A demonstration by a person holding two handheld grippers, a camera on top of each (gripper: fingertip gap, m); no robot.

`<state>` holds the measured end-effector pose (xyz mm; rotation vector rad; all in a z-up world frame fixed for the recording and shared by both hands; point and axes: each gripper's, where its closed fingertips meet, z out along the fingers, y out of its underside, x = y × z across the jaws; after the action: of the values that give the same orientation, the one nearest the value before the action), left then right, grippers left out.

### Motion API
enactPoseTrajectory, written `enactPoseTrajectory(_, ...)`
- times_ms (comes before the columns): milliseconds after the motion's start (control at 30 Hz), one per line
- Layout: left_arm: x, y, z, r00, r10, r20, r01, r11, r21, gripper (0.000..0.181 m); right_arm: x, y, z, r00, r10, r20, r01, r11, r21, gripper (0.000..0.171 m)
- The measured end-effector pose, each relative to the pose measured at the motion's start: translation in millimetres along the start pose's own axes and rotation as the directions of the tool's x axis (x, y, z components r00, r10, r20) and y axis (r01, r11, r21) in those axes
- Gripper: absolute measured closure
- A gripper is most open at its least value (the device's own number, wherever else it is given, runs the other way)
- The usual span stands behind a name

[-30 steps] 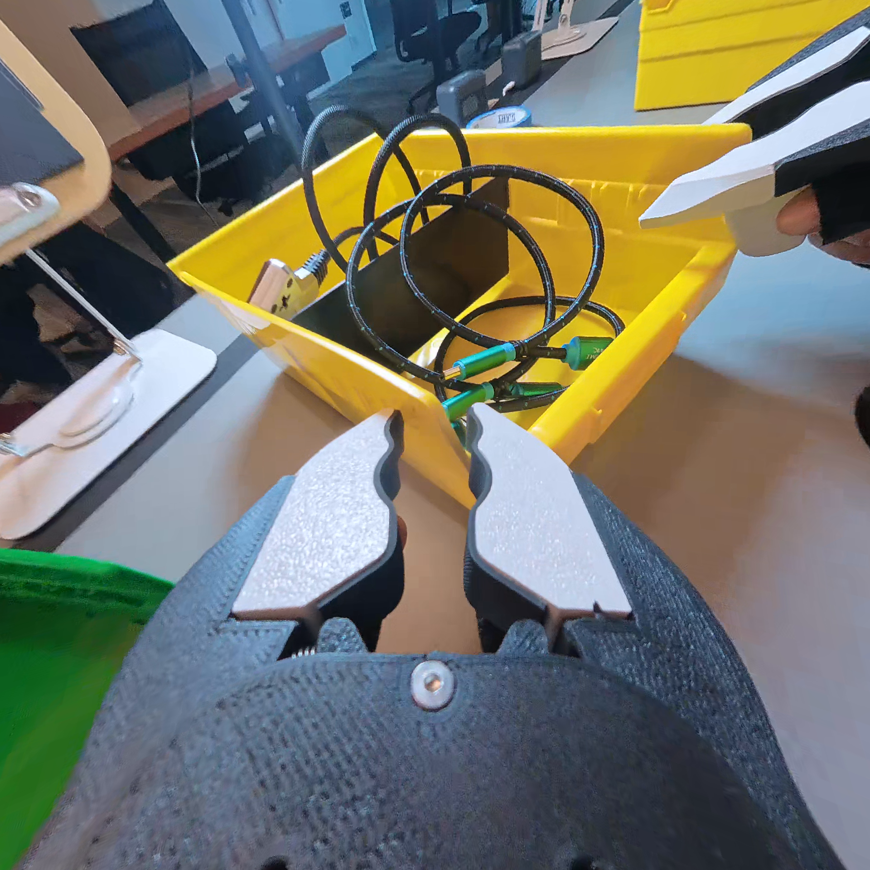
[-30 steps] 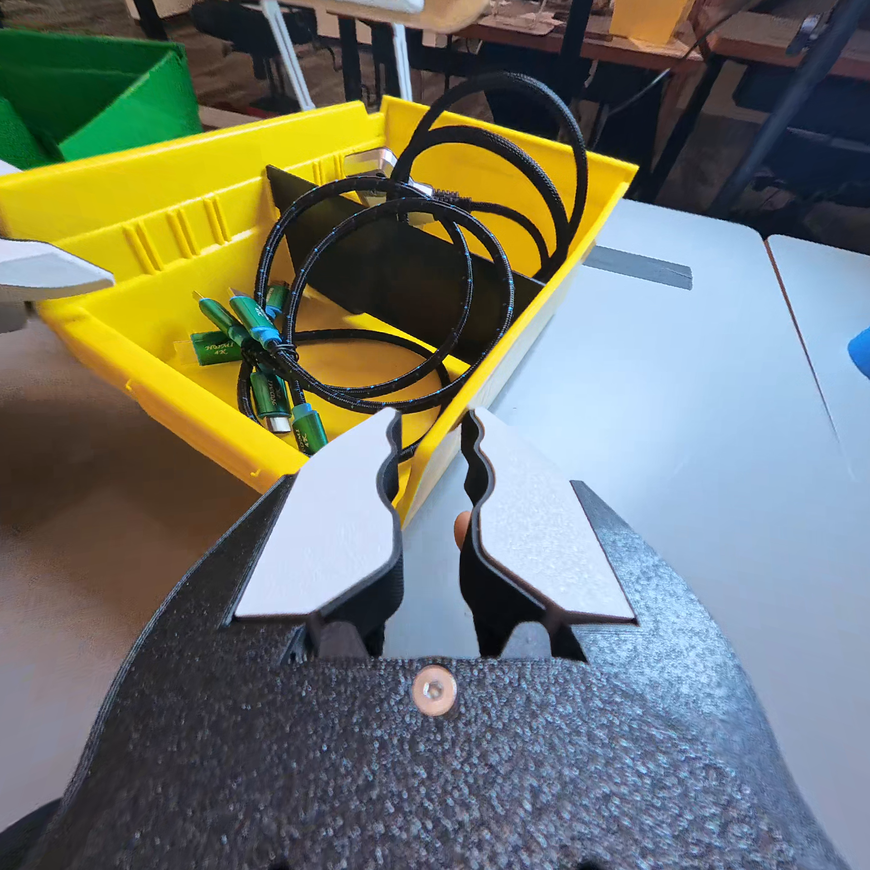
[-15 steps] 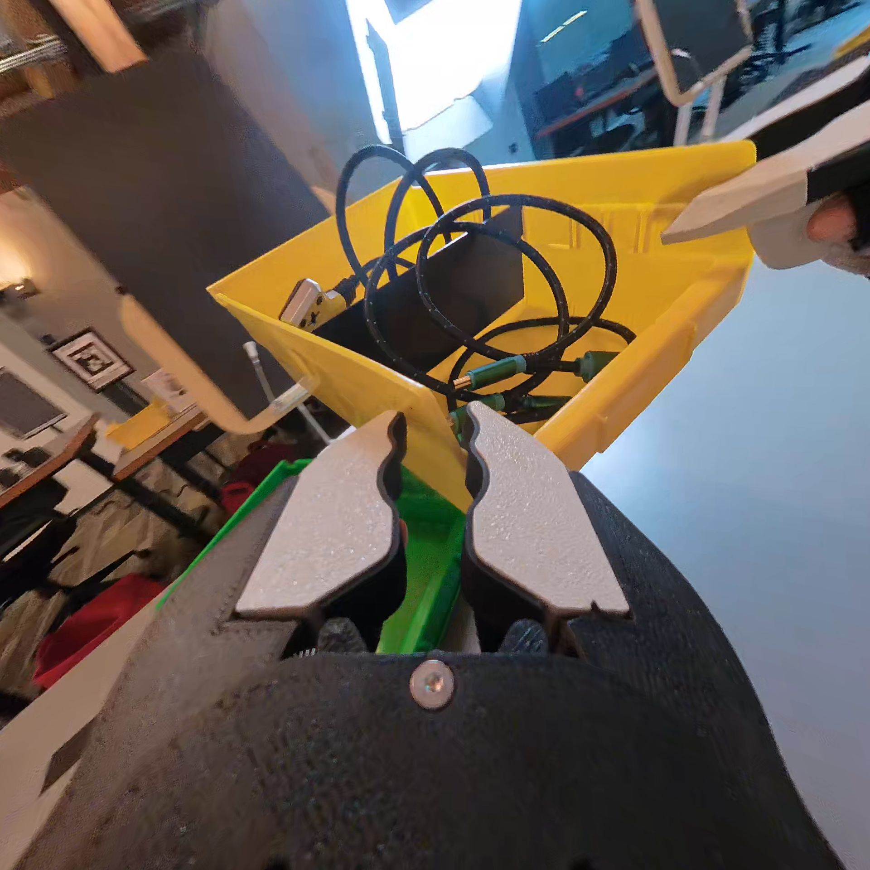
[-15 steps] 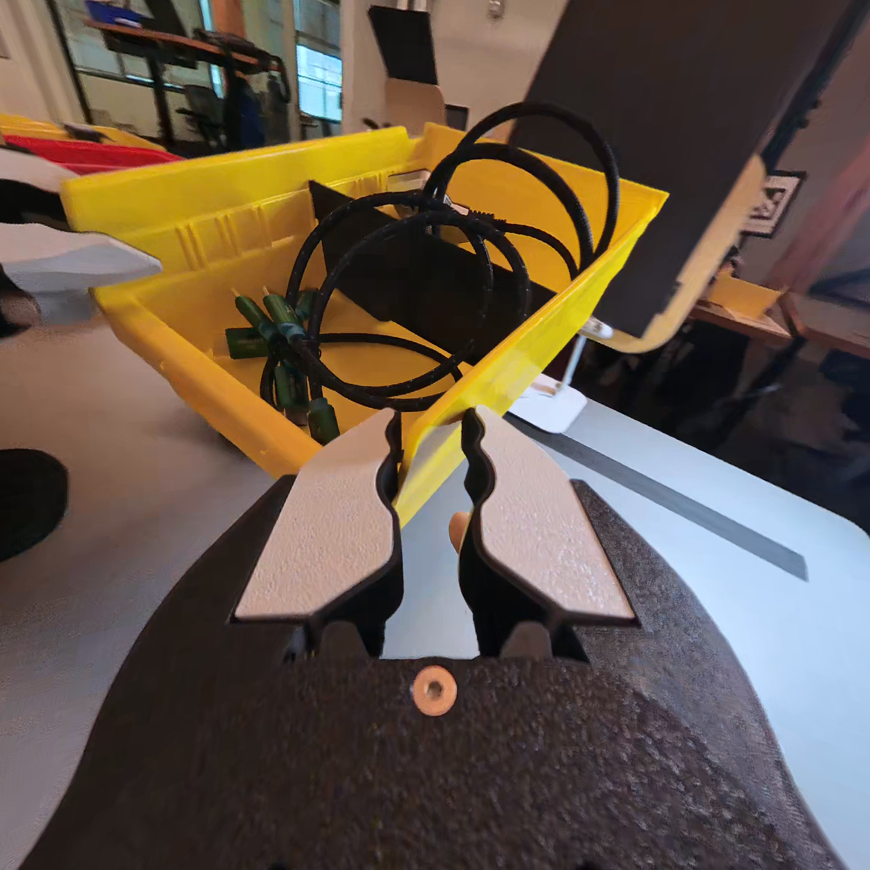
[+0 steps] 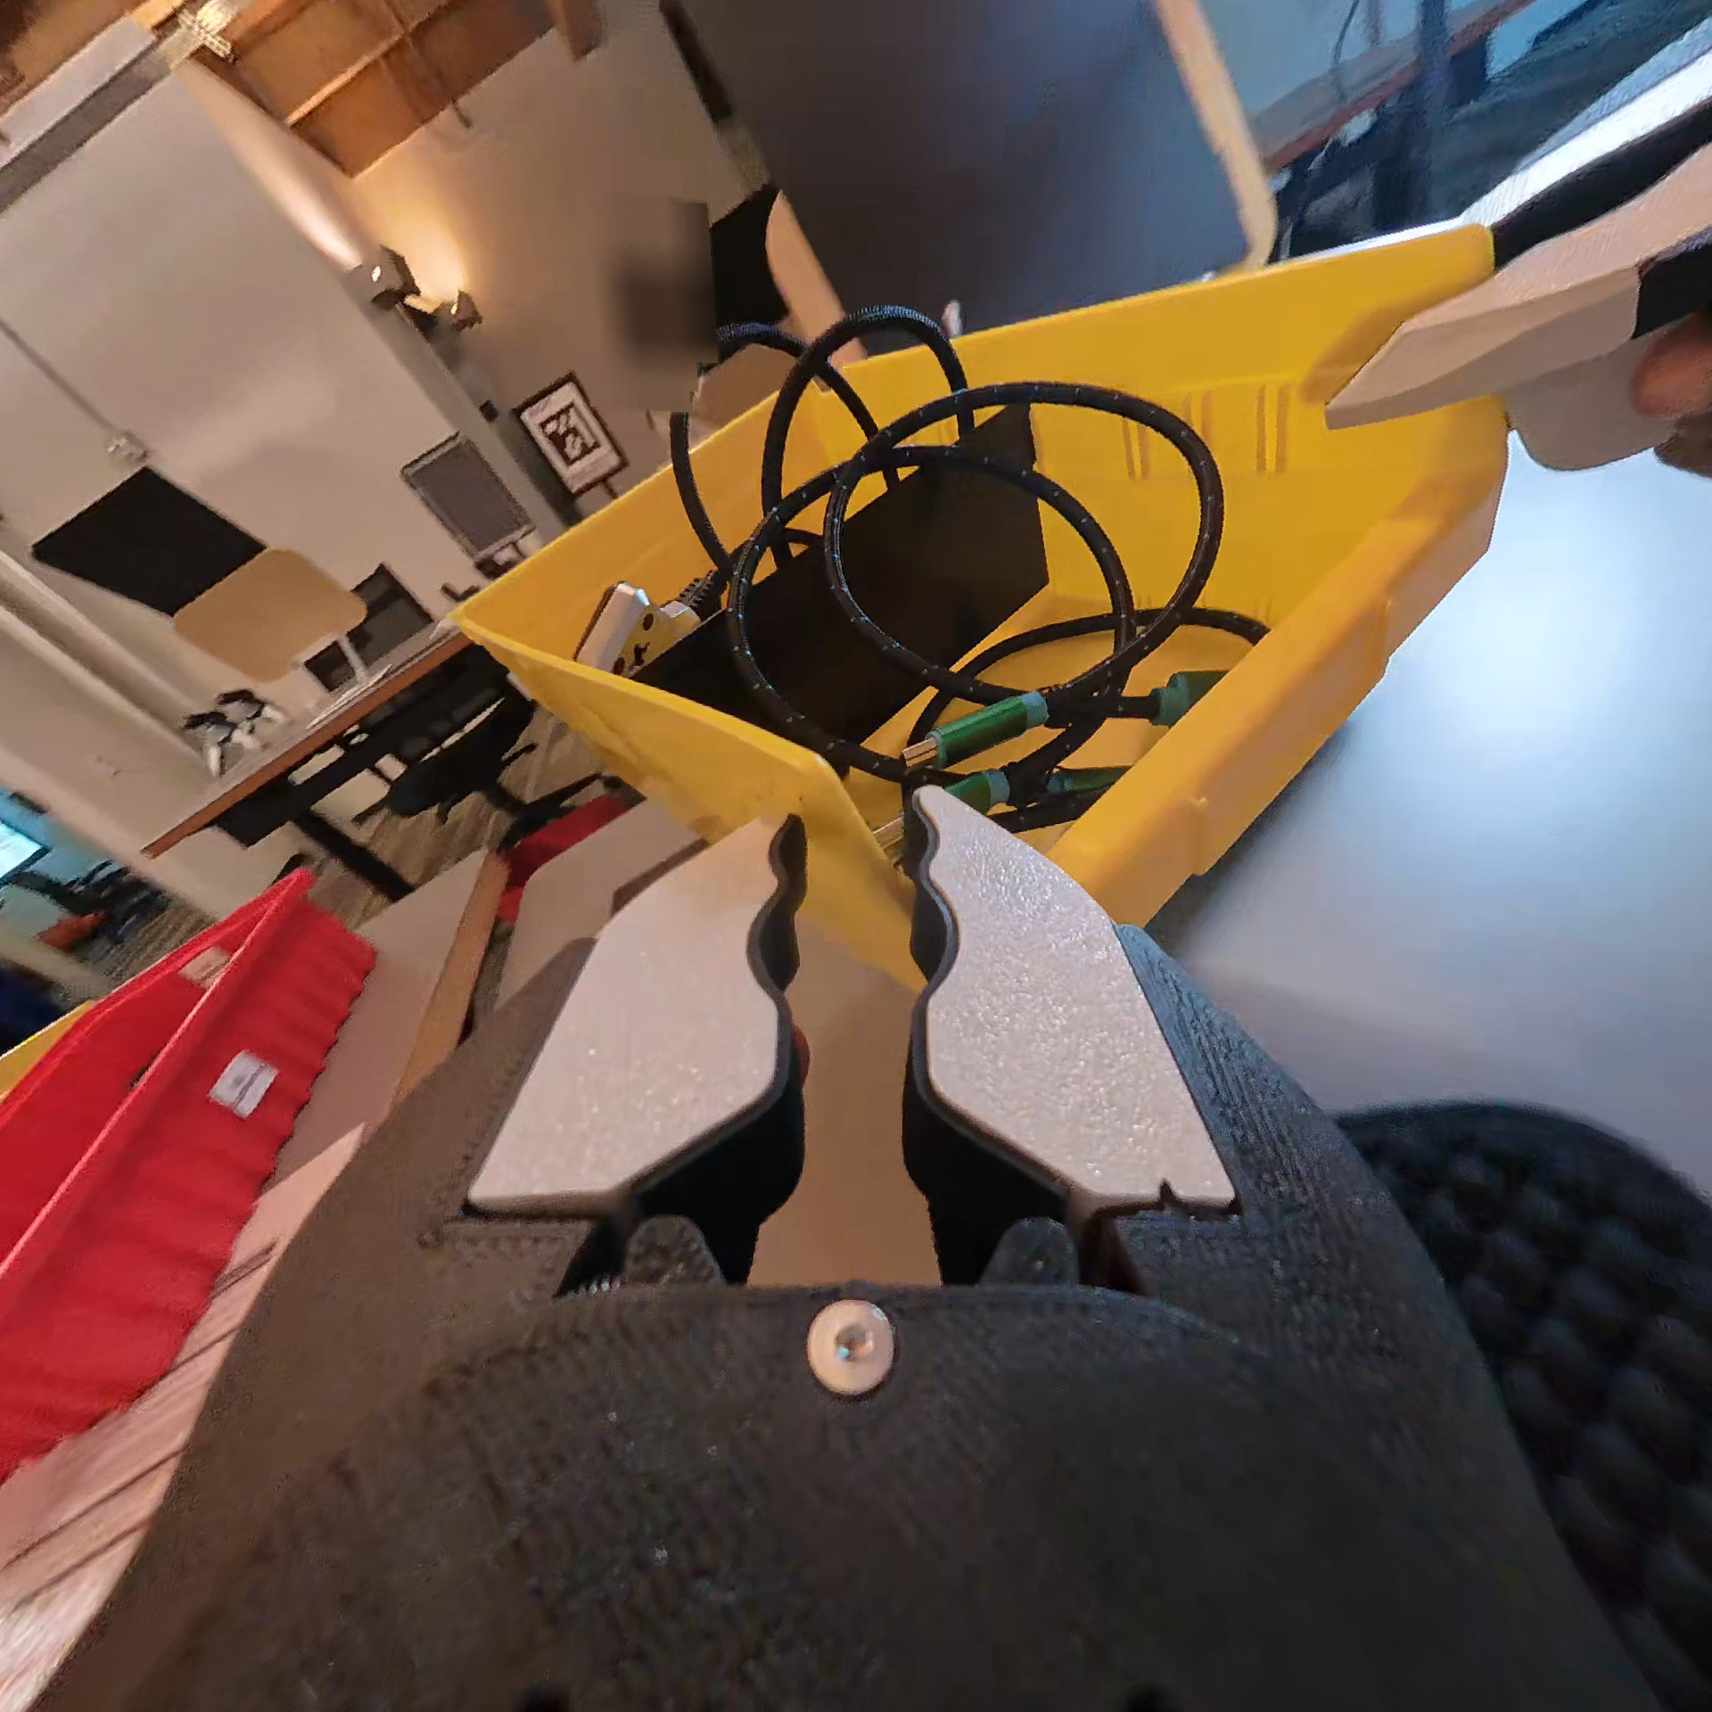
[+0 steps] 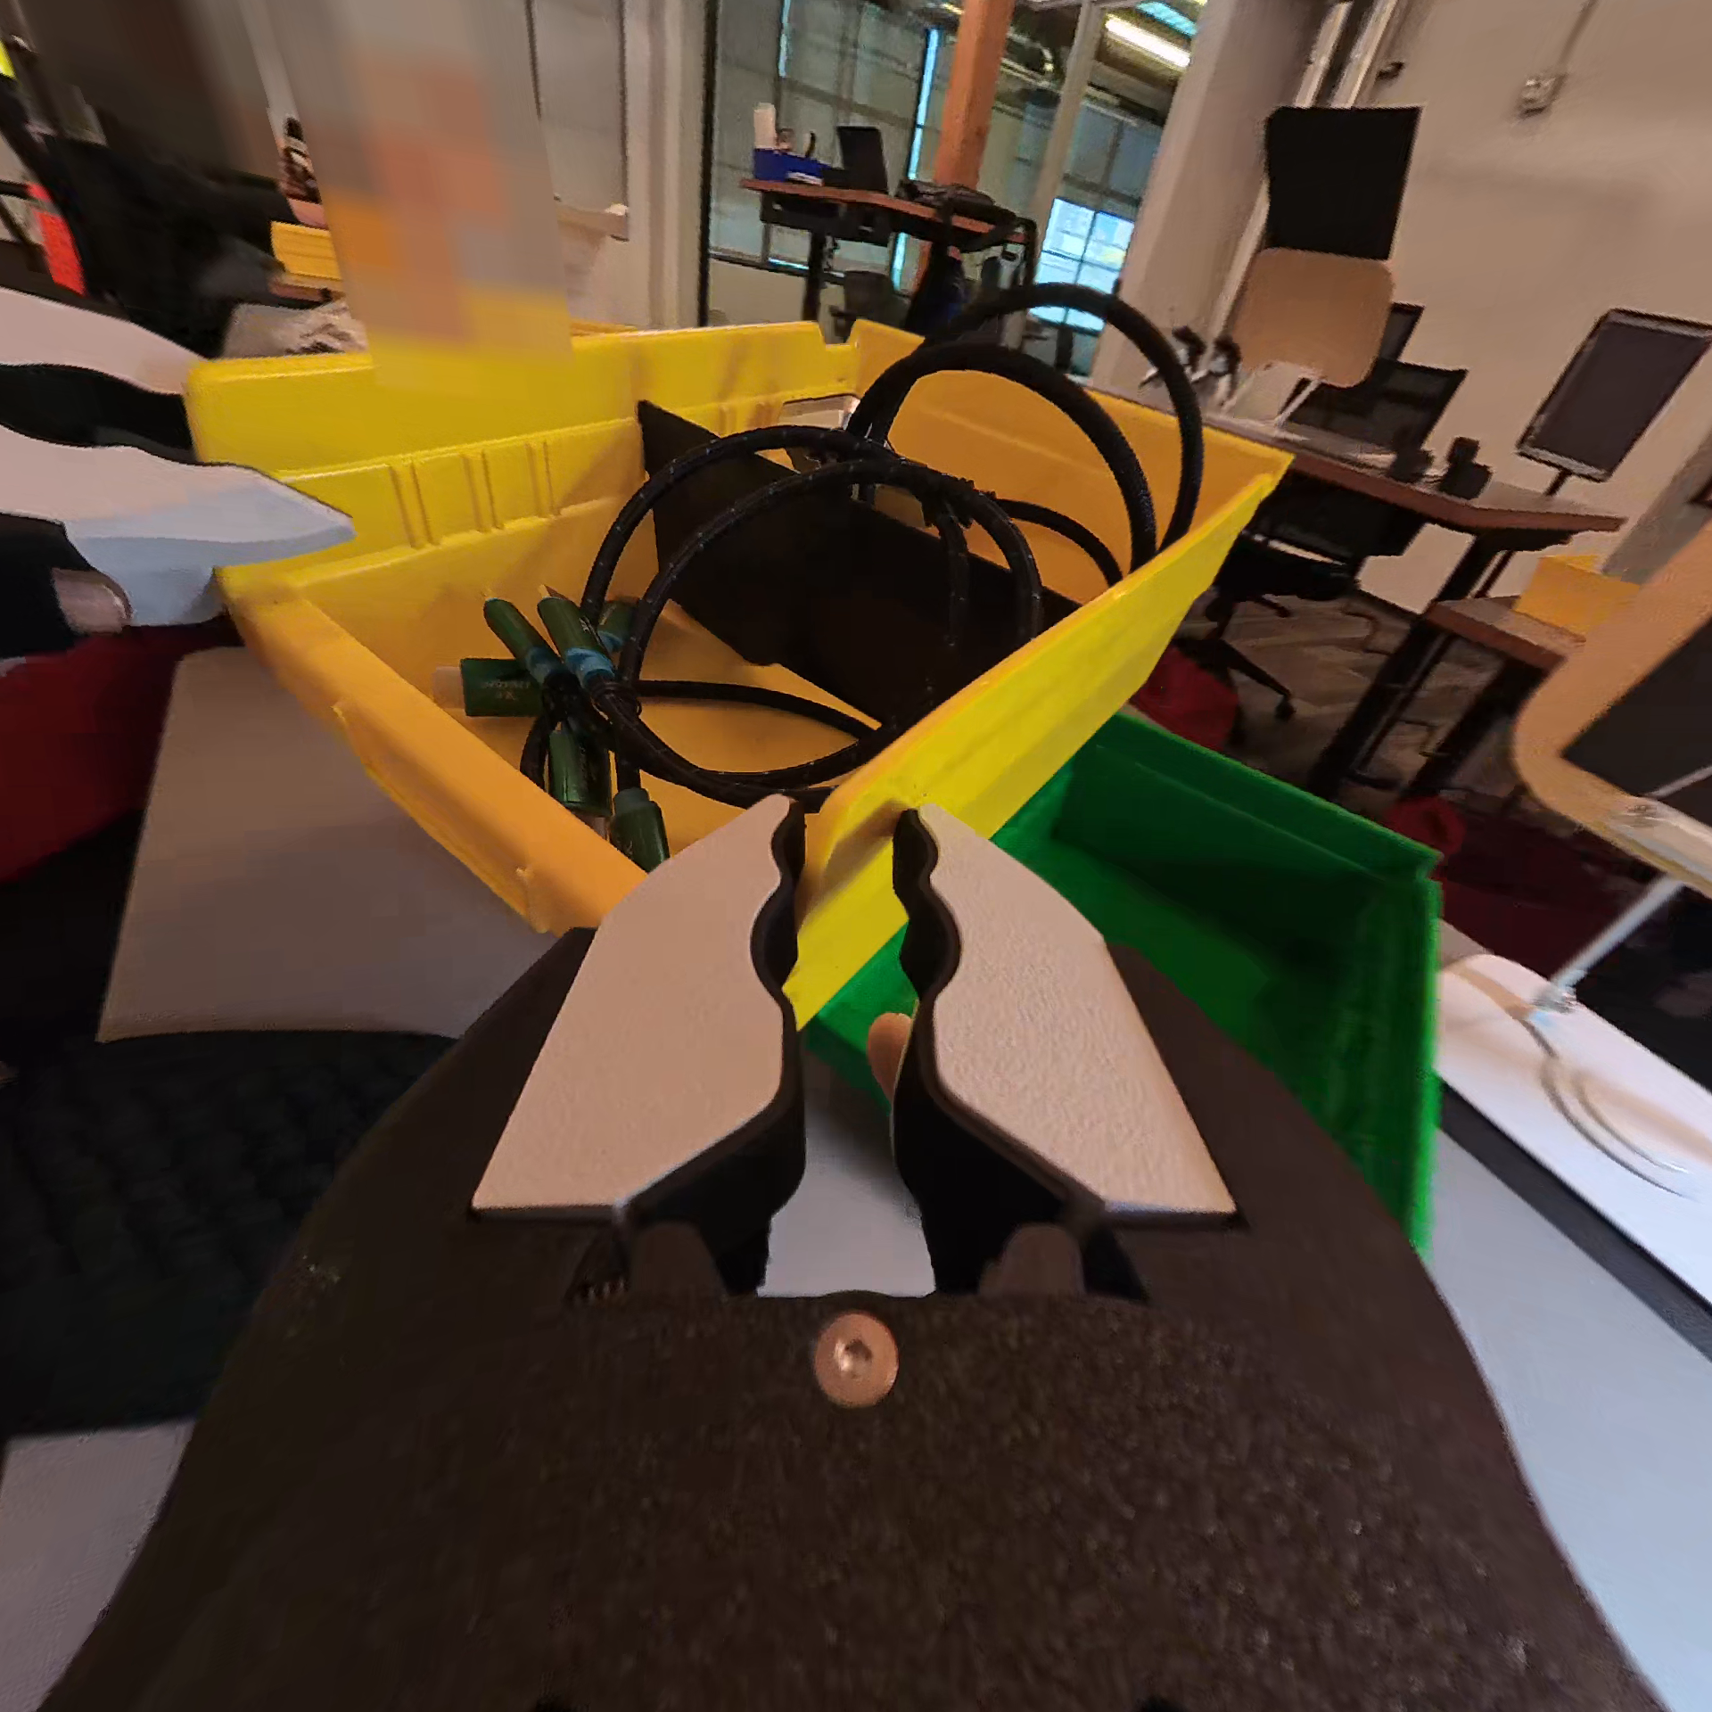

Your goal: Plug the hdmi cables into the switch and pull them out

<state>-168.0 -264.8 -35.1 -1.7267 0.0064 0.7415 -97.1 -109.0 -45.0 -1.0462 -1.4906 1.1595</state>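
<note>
A pale grey table (image 5: 1529, 834) in an open workshop carries the scene, with wood-topped desks, office chairs and dark screens on stands filling the room behind. A yellow bin (image 5: 1297, 704) is held tilted above the table, gripped at two corners. The left gripper (image 5: 857, 838) has its fingers nearly closed on the bin's near corner wall, and the right gripper (image 6: 843, 824) pinches the opposite corner wall (image 6: 982, 741) the same way; each shows at the edge of the other's view.

Inside the bin, a black divider (image 6: 834, 593) splits it into two compartments. Braided black HDMI cables (image 5: 1019, 519) loop over the divider, their green plugs (image 6: 547, 667) bunched in the compartment nearer the grippers. A silver switch (image 5: 630, 625) leans in the far compartment, against the bin wall.

A green bin (image 6: 1251, 908) sits on the table below the yellow bin's raised corner in the right wrist view. Red bins (image 5: 139, 1158) lie to the left in the left wrist view. A black mesh pad (image 5: 1575, 1343) shows low at right.
</note>
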Motion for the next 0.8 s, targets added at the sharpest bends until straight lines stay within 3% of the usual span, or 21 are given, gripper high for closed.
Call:
enactPoseTrajectory(33,-6.8,10.5,-7.0,1.000,0.013,0.014,-0.012,0.999,-0.029,0.161,-8.5,1.6,11.1,0.999,0.025,0.020,-0.025,1.000,0.003,0.153)
enactPoseTrajectory(200,-29.6,61.2,-26.6,0.998,-0.029,0.048,0.035,0.990,-0.133,0.161,-41.2,26.8,57.6,0.993,0.080,0.082,-0.076,0.996,-0.042,0.154)
enactPoseTrajectory(433,-7.4,134.3,6.3,0.998,-0.069,-0.008,0.065,0.964,-0.256,0.162,-30.0,79.2,75.9,0.992,0.124,0.034,-0.118,0.982,-0.150,0.154)
enactPoseTrajectory(567,0.7,137.6,29.0,0.991,-0.129,0.017,0.130,0.965,-0.226,0.162,-17.3,101.8,68.6,0.996,0.087,-0.019,-0.089,0.977,-0.196,0.152)
enactPoseTrajectory(700,9.2,148.3,53.2,0.990,-0.140,-0.005,0.135,0.959,-0.248,0.162,-23.1,120.9,39.2,0.996,0.054,0.074,-0.032,0.964,-0.264,0.143)
enactPoseTrajectory(800,0.7,150.3,59.1,0.995,-0.103,-0.002,0.099,0.958,-0.267,0.142,-7.6,120.9,4.2,0.989,-0.026,0.143,0.067,0.955,-0.291,0.137)
